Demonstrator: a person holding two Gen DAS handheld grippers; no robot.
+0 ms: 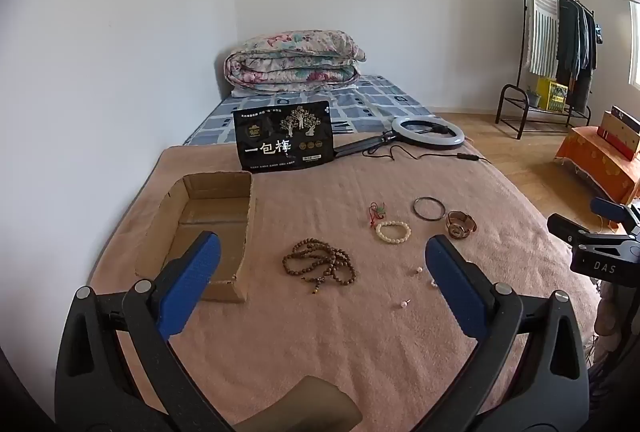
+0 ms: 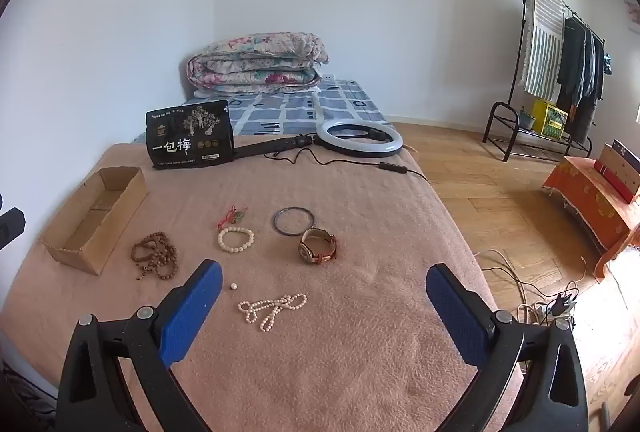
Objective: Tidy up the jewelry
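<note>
While our left gripper (image 1: 322, 284) and right gripper (image 2: 324, 296) gape wide, holding nothing, the pearl necklace (image 2: 272, 308) lies near the blanket's (image 2: 360, 352) front edge.

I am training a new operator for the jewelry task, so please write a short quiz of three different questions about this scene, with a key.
1. True or false: the cardboard box already holds some jewelry.
2. Multiple choice: what lies nearest to the watch? A) the brown bead string B) the dark bangle C) the black bag
3. Fill in: the pearl necklace lies in front of the ____ gripper, between its blue fingers.

Key:
1. False. The box interior looks empty in both views.
2. B. The bangle lies just behind the watch.
3. Right. The left gripper is open too, over the brown bead string.
</note>
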